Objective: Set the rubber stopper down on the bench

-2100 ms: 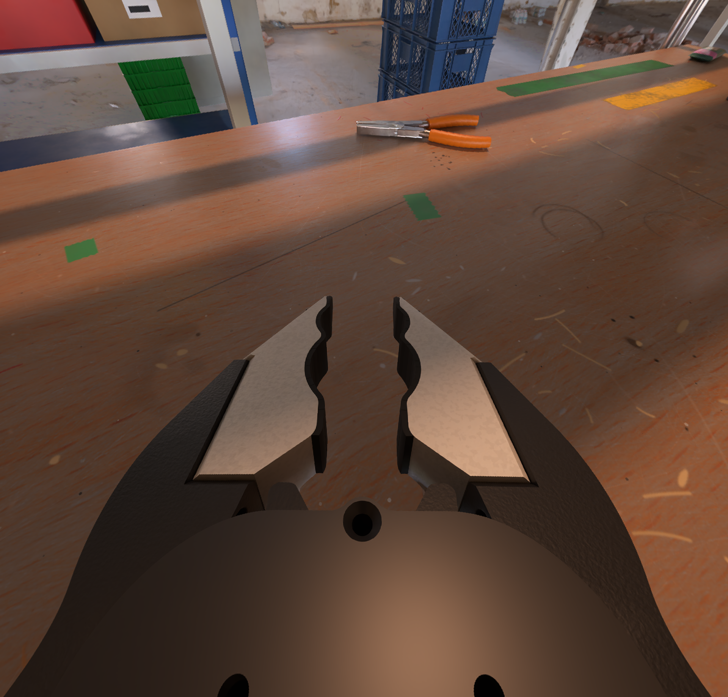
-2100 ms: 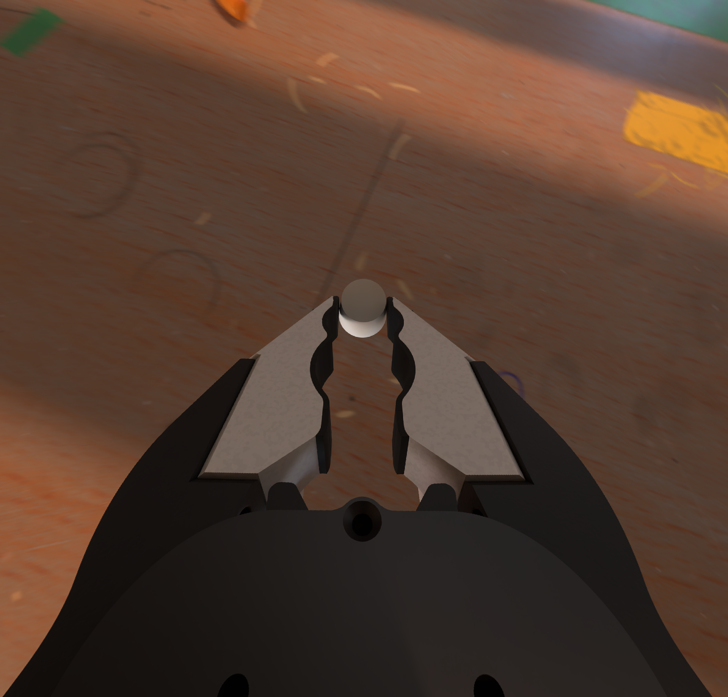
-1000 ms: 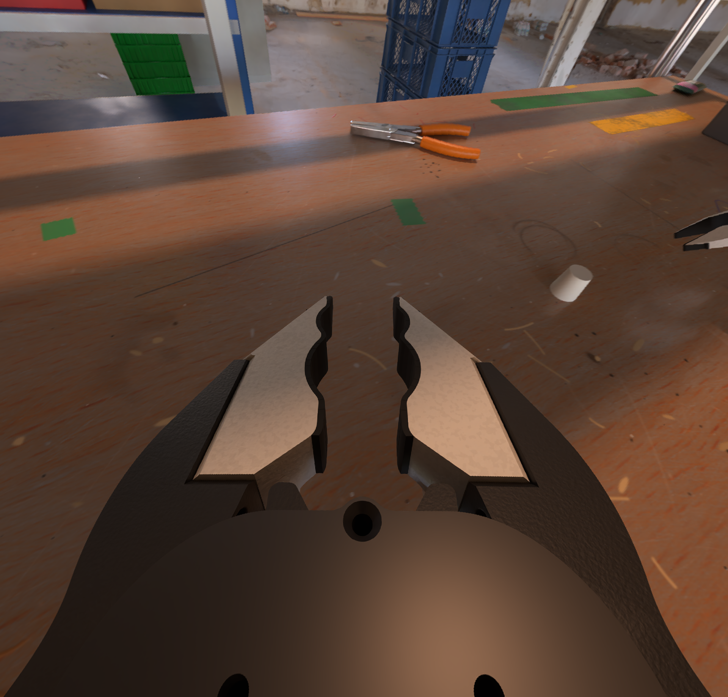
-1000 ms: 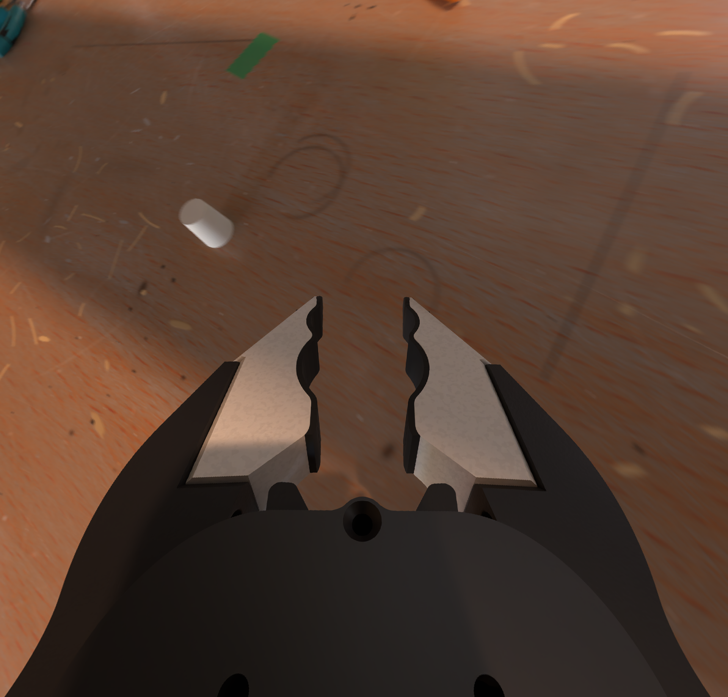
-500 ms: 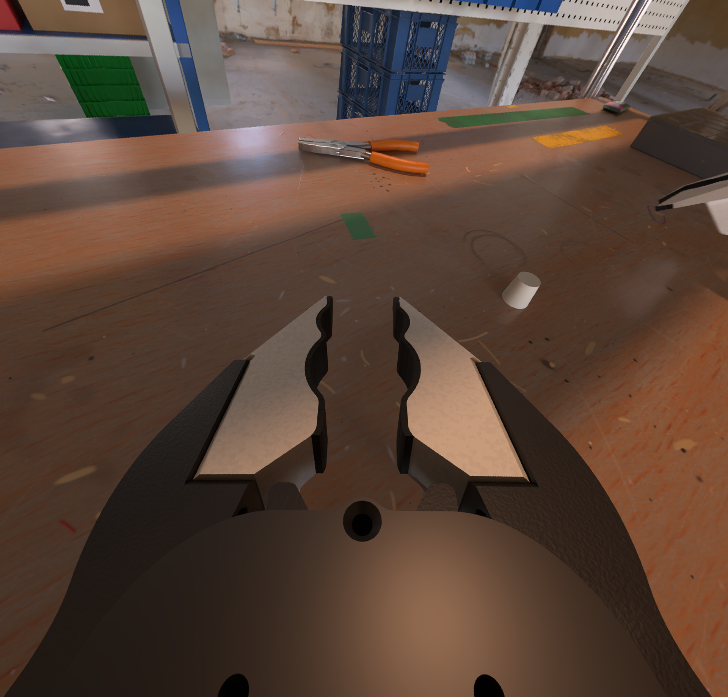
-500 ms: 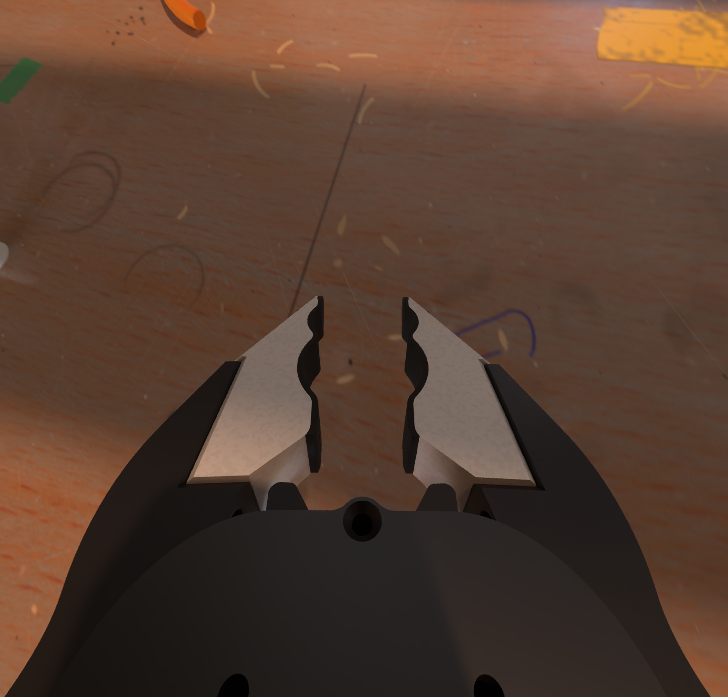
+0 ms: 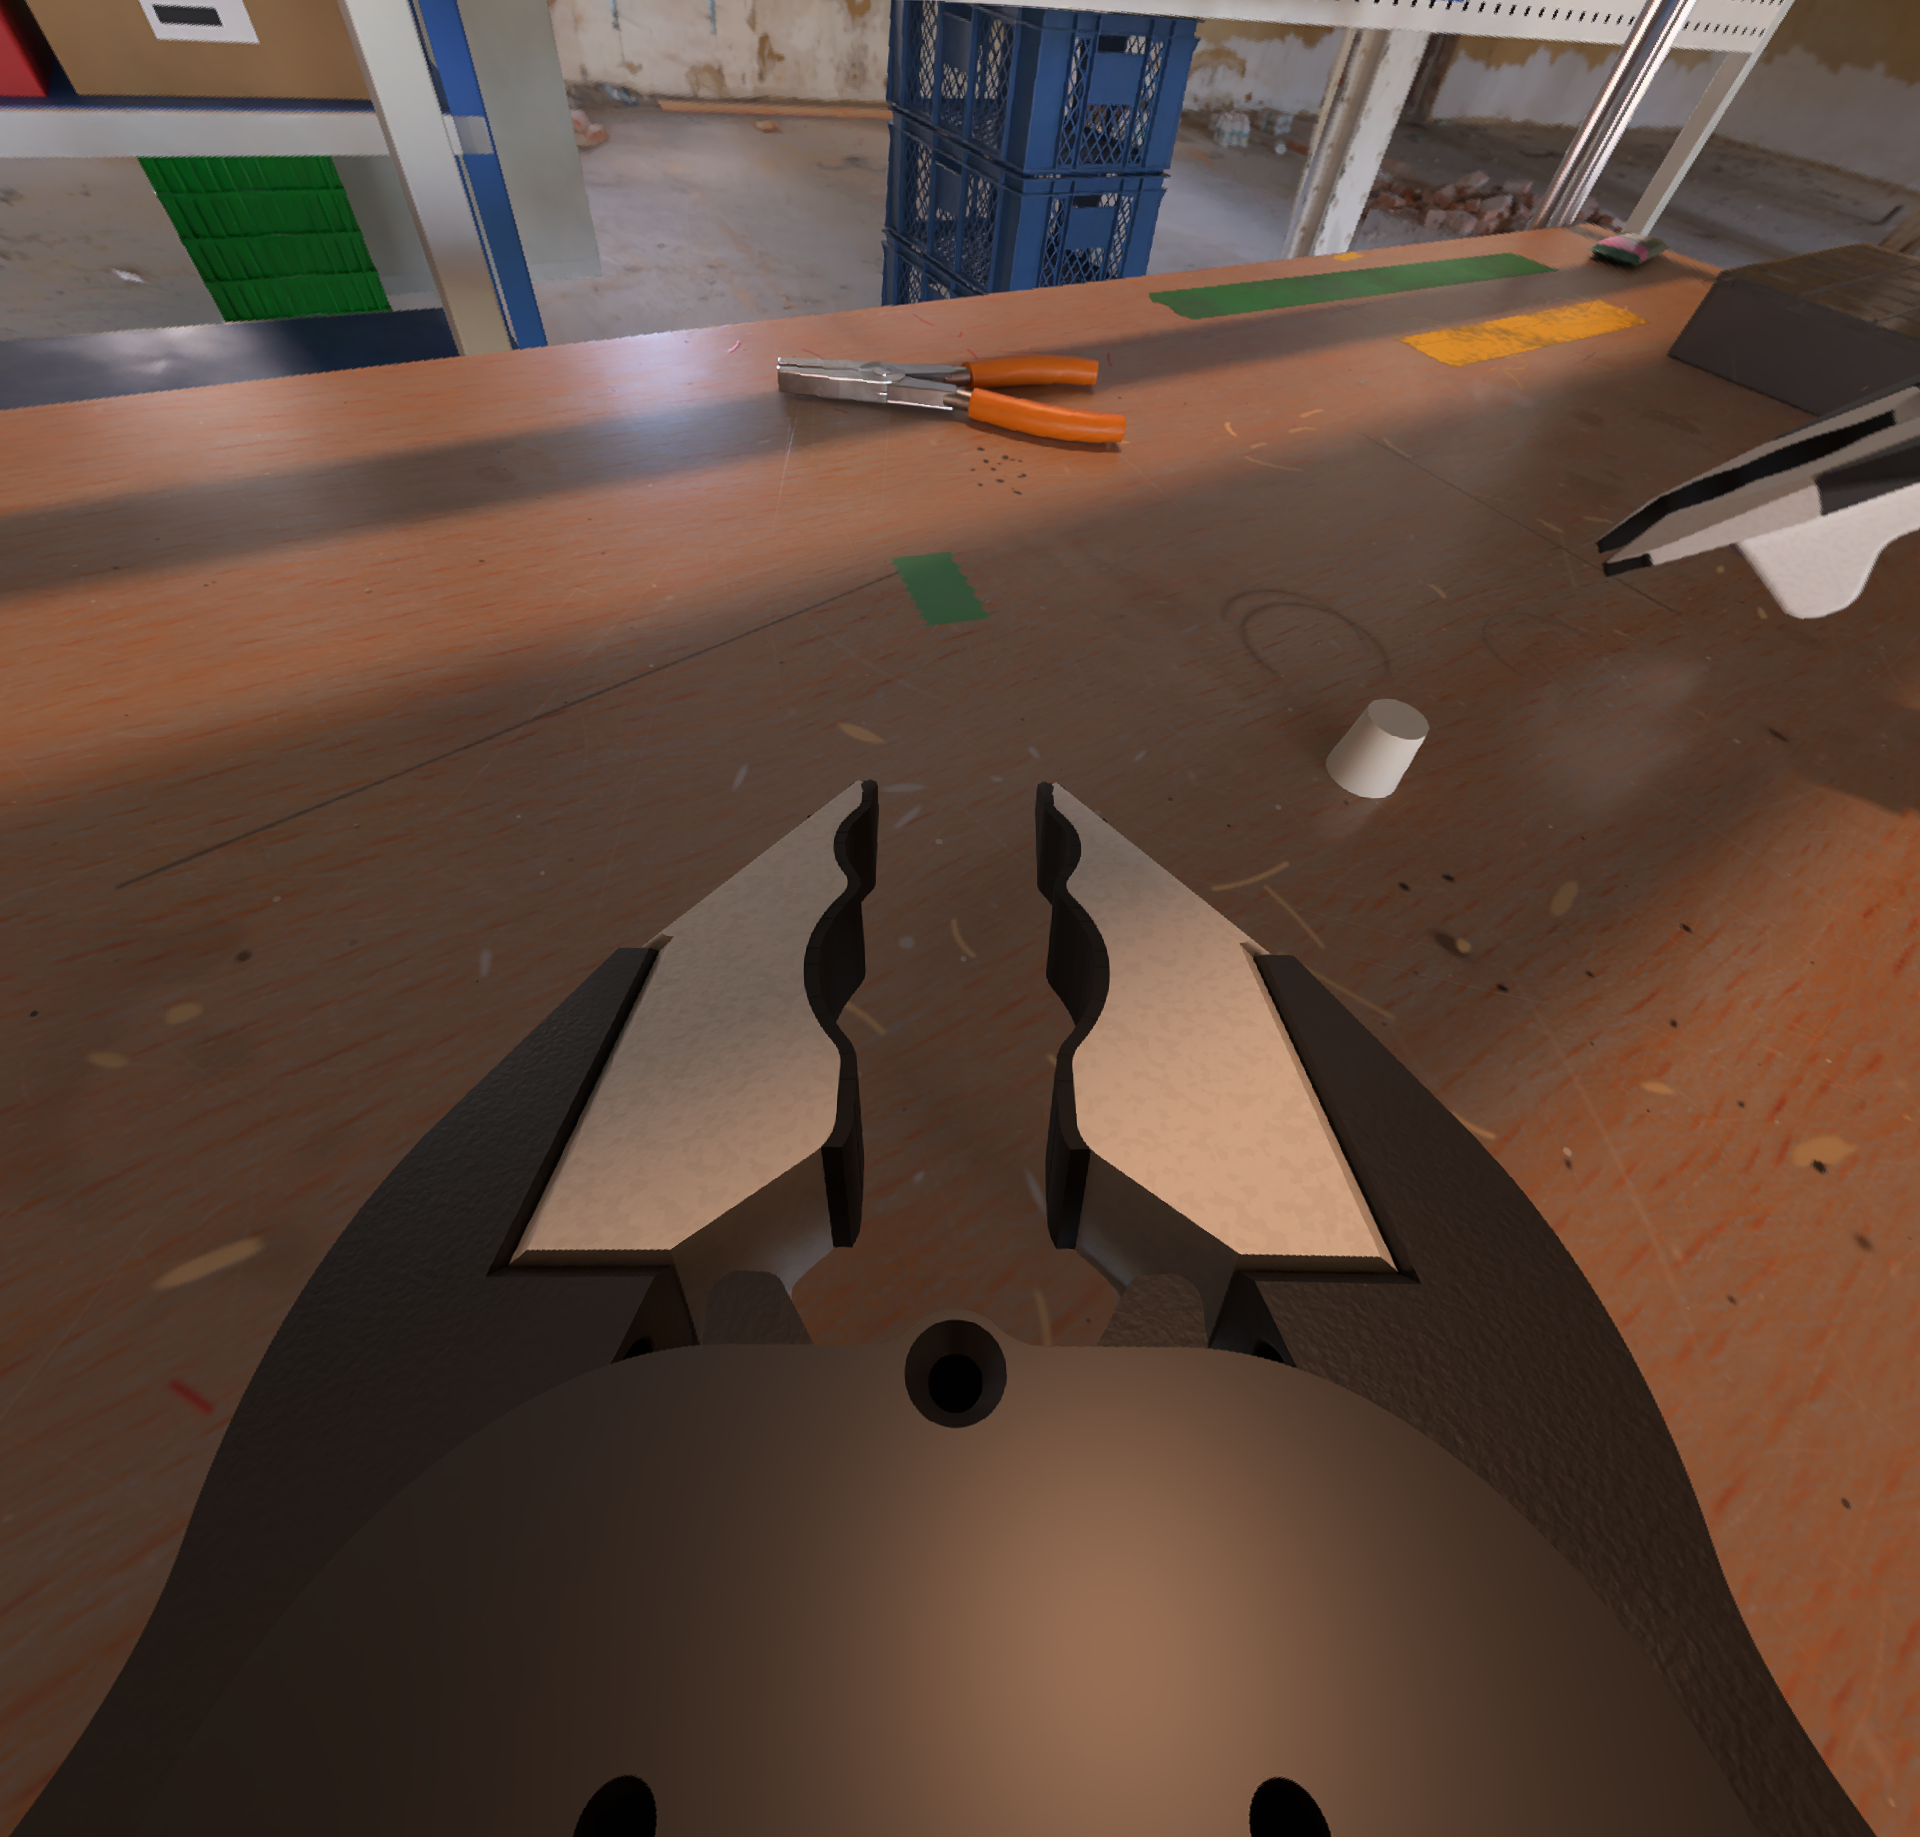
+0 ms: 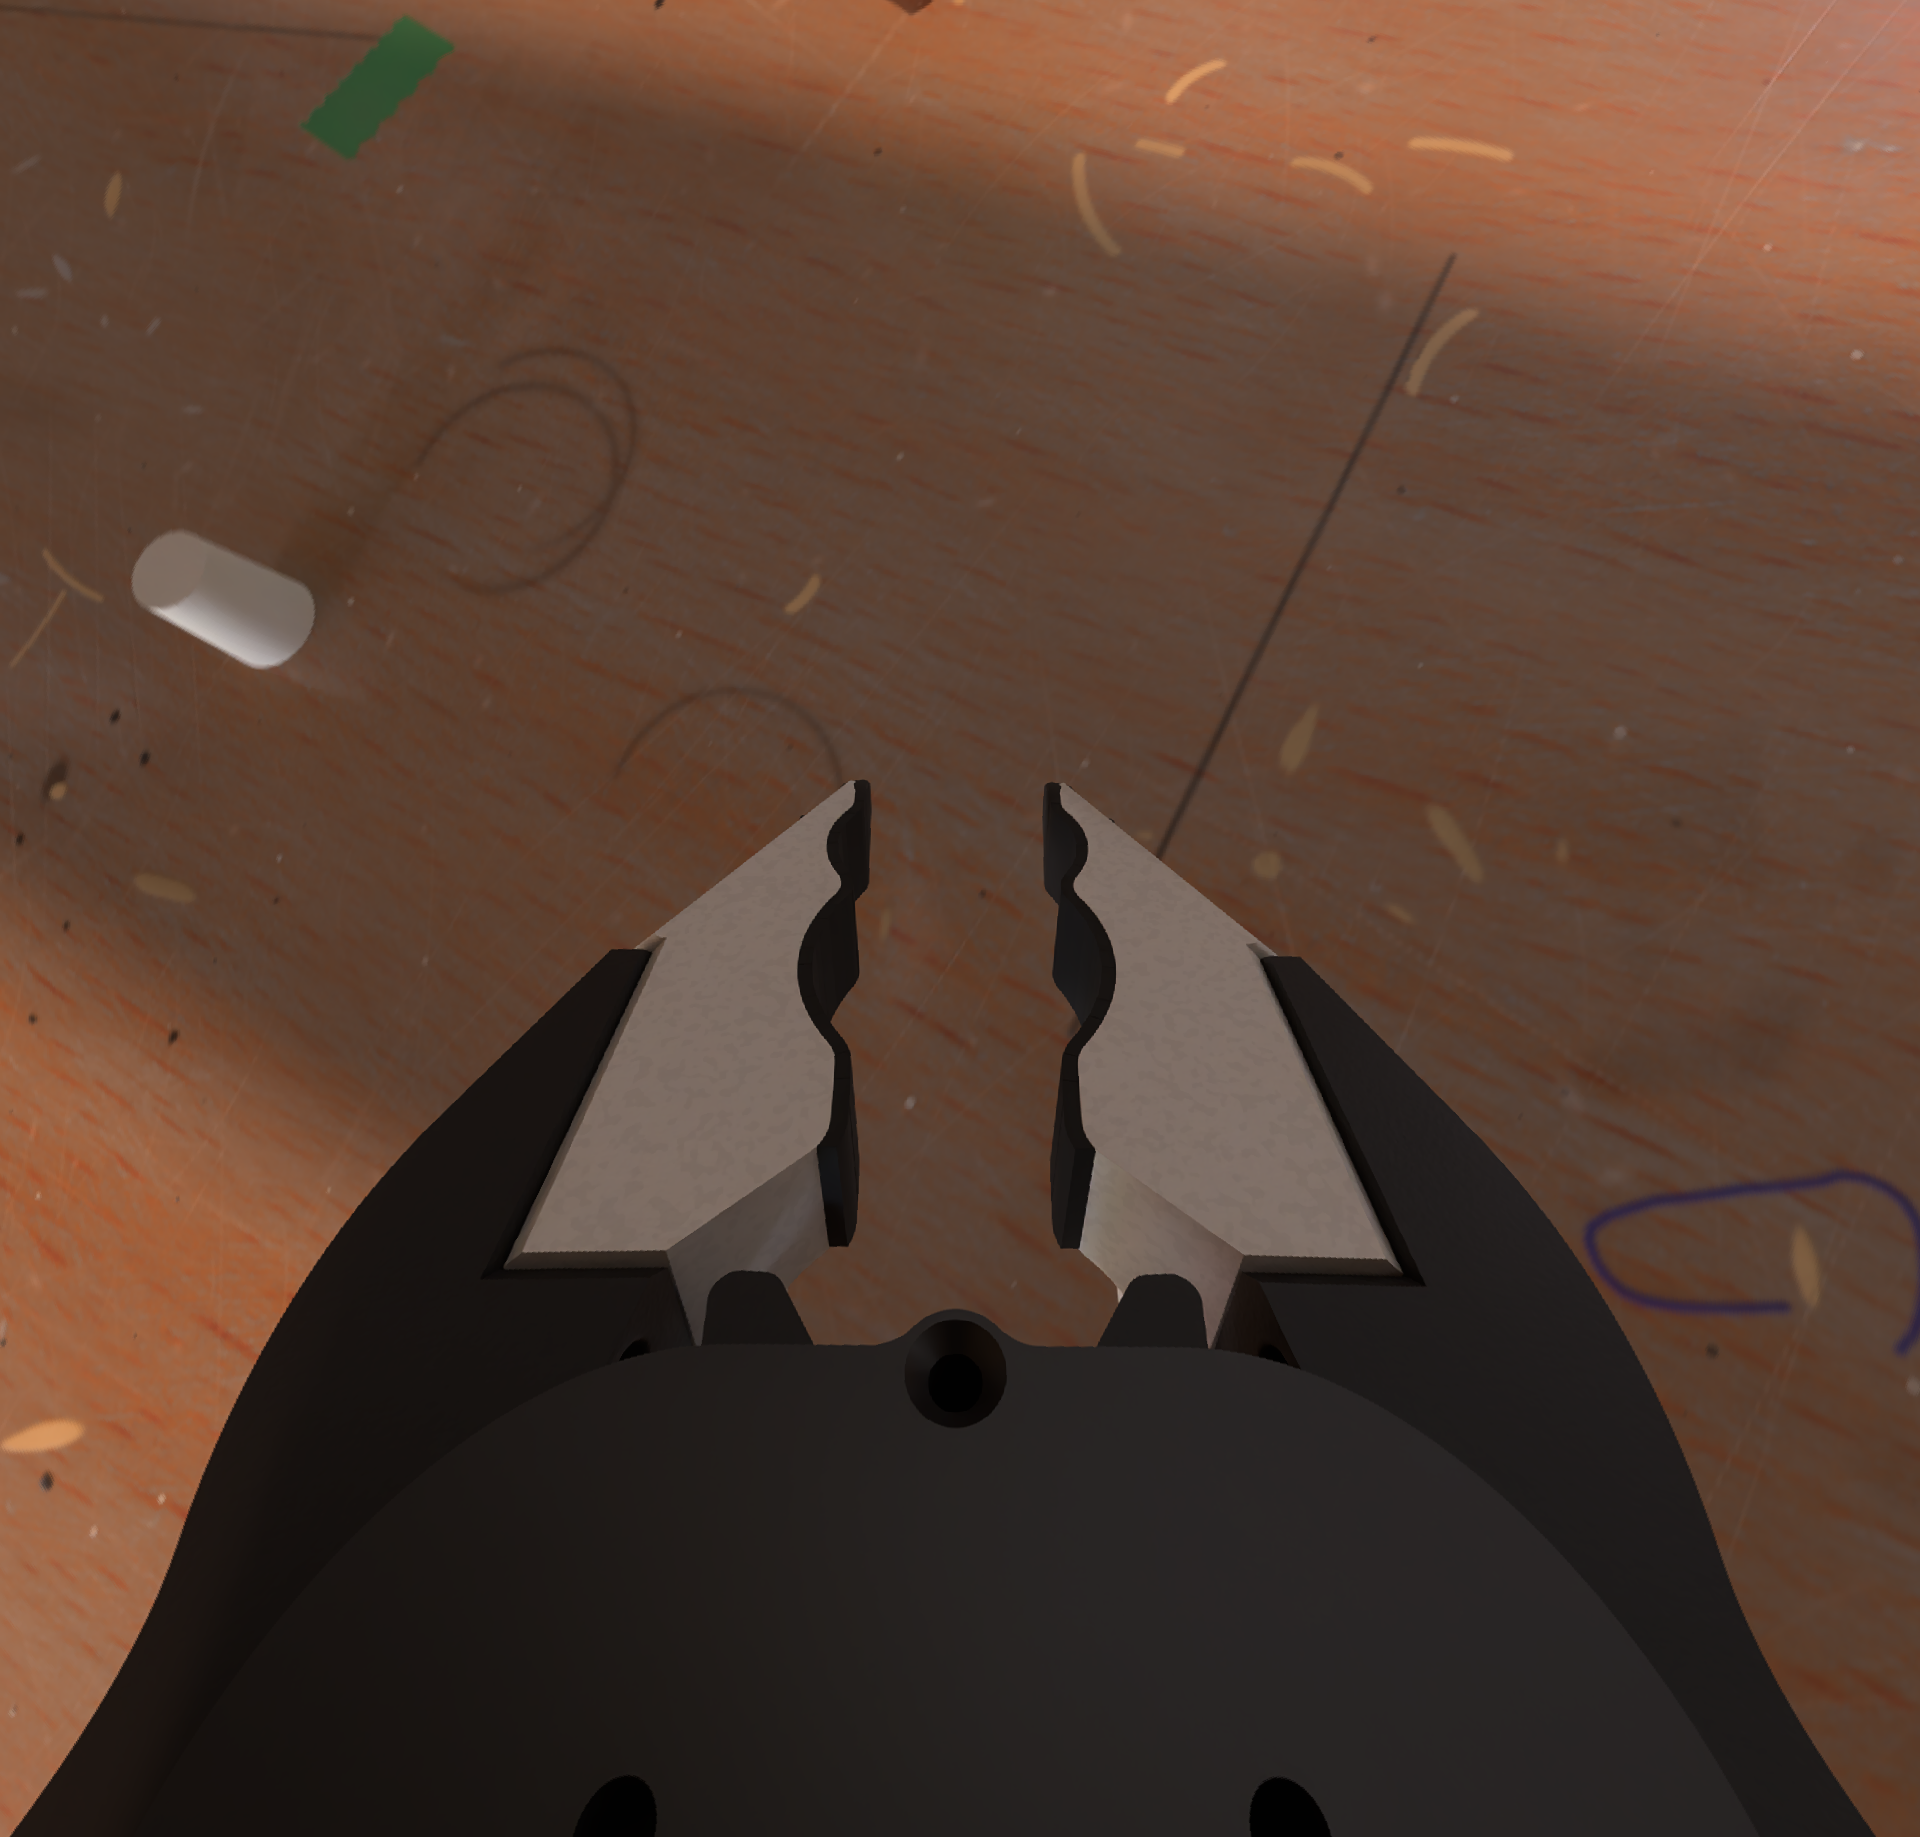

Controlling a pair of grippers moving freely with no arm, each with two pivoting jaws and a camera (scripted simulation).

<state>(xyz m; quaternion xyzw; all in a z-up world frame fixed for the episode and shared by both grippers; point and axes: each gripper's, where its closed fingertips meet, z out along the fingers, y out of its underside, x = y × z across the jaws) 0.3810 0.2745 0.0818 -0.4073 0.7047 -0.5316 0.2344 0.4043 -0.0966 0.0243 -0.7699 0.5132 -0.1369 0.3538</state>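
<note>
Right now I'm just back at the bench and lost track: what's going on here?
Nothing is being held. The white rubber stopper stands free on the wooden bench. The right gripper is open and empty, off to the stopper's side, and the left gripper is open and empty too. Orange-handled pliers lie untouched farther back. The set-down looks done.

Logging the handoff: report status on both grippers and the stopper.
Left gripper open, empty. Right gripper open, empty, clear of the stopper. Rubber stopper on the bench. Nothing in the way.
</note>
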